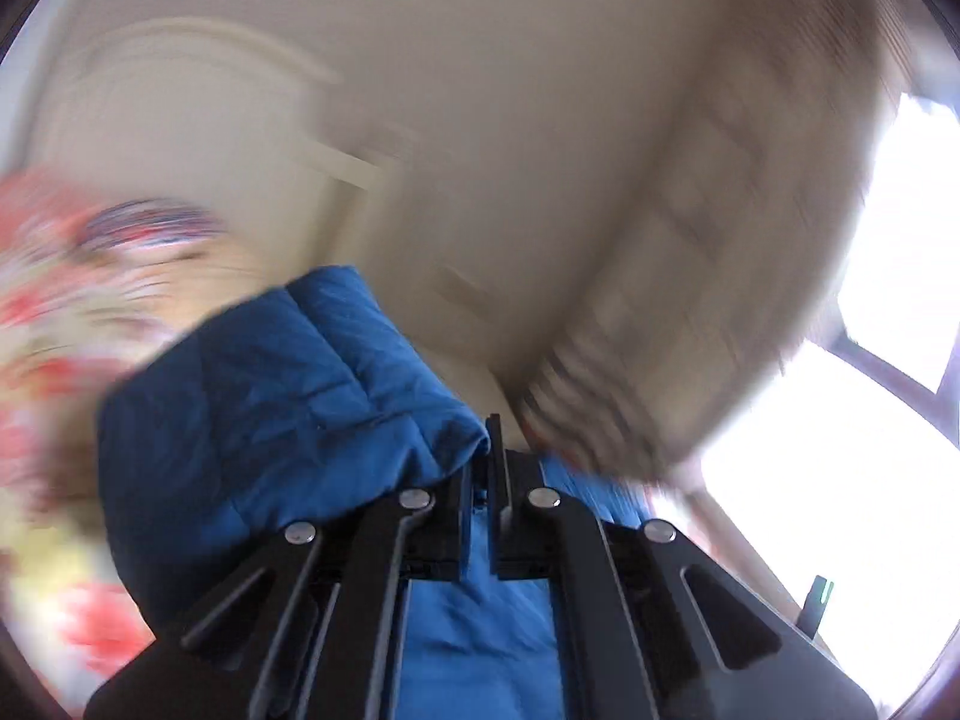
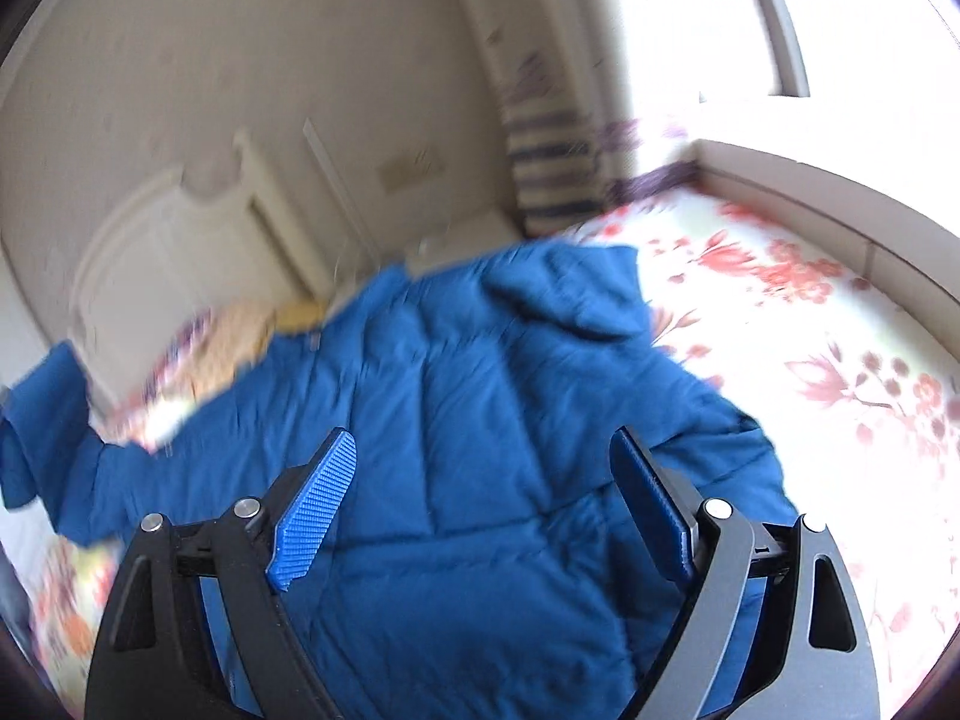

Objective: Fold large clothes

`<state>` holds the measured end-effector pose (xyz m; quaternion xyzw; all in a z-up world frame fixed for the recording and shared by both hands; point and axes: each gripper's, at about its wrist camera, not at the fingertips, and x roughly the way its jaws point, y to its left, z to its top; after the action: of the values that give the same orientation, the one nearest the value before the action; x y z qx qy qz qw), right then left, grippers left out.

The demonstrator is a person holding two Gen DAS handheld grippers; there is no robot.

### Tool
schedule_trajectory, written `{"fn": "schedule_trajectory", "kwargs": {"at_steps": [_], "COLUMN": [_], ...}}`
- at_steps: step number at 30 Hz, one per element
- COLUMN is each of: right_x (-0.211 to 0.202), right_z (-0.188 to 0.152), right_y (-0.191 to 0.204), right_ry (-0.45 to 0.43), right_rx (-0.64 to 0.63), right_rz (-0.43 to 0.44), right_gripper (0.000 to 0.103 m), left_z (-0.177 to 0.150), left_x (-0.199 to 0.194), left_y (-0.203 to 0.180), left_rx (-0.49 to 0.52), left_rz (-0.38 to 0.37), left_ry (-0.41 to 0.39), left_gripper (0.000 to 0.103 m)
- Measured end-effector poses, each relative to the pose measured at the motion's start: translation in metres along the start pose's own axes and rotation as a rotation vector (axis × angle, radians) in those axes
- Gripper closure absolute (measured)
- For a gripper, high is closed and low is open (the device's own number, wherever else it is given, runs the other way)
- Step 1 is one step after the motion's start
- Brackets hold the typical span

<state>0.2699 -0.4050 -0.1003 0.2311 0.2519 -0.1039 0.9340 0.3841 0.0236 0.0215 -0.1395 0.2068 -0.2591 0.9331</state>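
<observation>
Left tool (image 1: 478, 480) clenched on blue jacket (image 1: 288, 396), right tool (image 2: 486, 474) released, apparently above floral bed (image 2: 780, 312).

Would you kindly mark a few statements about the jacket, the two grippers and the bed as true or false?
1. The left gripper is shut on a fold of the blue padded jacket. True.
2. The right gripper is clamped on the jacket. False: its jaws stand wide apart above the jacket, pressing on nothing.
3. The jacket lies on a floral bedsheet. True.
4. The jacket is red. False: it is blue; the red is in the sheet's flowers.
5. A pale headboard stands beyond the jacket in the right wrist view. True.
</observation>
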Motion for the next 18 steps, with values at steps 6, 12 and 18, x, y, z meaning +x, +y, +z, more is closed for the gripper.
{"fn": "schedule_trajectory", "kwargs": {"at_steps": [6,12,18], "right_x": [-0.007,-0.003,-0.001], "right_z": [0.004,0.004,0.003], "right_y": [-0.014,-0.014,-0.017], "right_ry": [-0.053,-0.034,-0.027], "right_rx": [0.079,0.080,0.088], "right_rz": [0.009,0.019,0.025], "right_gripper": [0.019,0.019,0.019], "left_z": [-0.103,-0.145,-0.081], "left_x": [0.128,0.117,0.017], "left_y": [-0.093,-0.119,-0.093], "left_rx": [0.246,0.422,0.262], "left_rz": [-0.017,-0.048,-0.074], "left_ry": [0.447,0.516,0.169], "left_gripper": [0.090,0.029,0.010]}}
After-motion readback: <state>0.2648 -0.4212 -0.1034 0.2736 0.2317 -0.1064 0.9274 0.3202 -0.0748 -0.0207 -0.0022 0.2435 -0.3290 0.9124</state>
